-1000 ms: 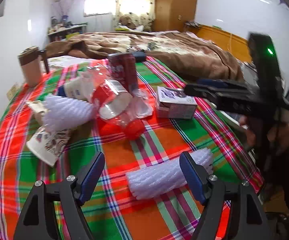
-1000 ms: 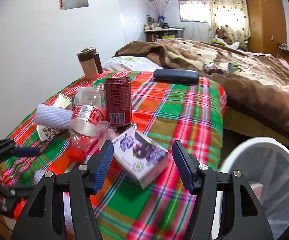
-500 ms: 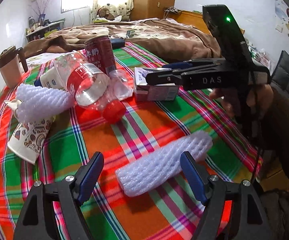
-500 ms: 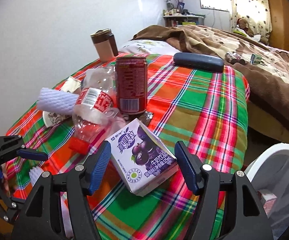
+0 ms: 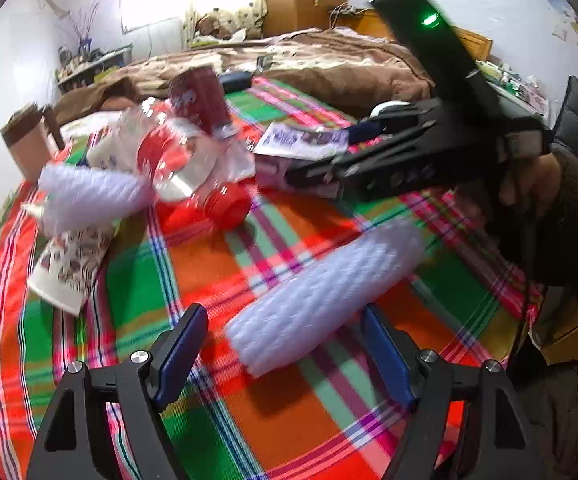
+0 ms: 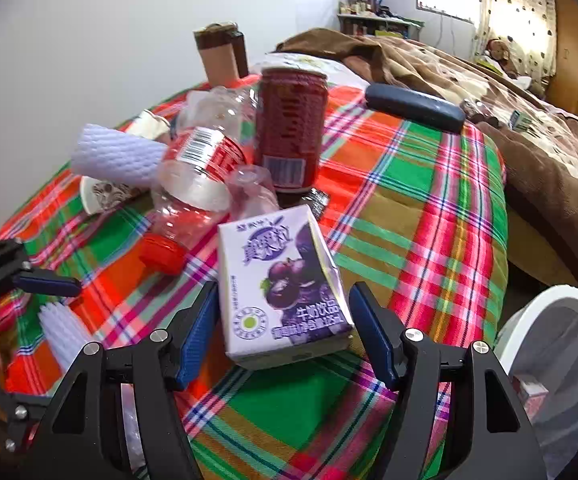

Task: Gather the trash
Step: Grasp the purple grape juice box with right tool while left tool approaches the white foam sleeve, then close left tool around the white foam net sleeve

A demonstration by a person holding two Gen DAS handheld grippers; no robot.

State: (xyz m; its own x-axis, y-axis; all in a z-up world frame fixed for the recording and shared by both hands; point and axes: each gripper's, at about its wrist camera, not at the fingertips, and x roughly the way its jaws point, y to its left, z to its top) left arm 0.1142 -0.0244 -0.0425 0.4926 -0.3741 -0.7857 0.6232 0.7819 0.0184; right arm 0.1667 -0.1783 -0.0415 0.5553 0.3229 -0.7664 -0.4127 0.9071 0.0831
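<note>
2 grippers work over a plaid cloth [image 6: 421,184] strewn with trash. The right gripper [image 6: 283,332] straddles a purple drink carton [image 6: 285,284], its jaws set wide with a gap on either side of the box (the pads touch nothing). The left gripper [image 5: 283,350] stands open too, a white foam sleeve [image 5: 325,292] lying slantwise between its fingers, untouched and running off toward 2 o'clock. From the carton in the right wrist view, a crushed clear bottle with a red cap [image 6: 193,184] lies at 11 o'clock, a red can [image 6: 291,128] stands upright at 12 o'clock, and a 2nd foam sleeve [image 6: 115,156] rests on a paper cup [image 6: 105,196] at 10 o'clock. A white bin [image 6: 557,364] sits off the cloth's edge at 3 o'clock.
</note>
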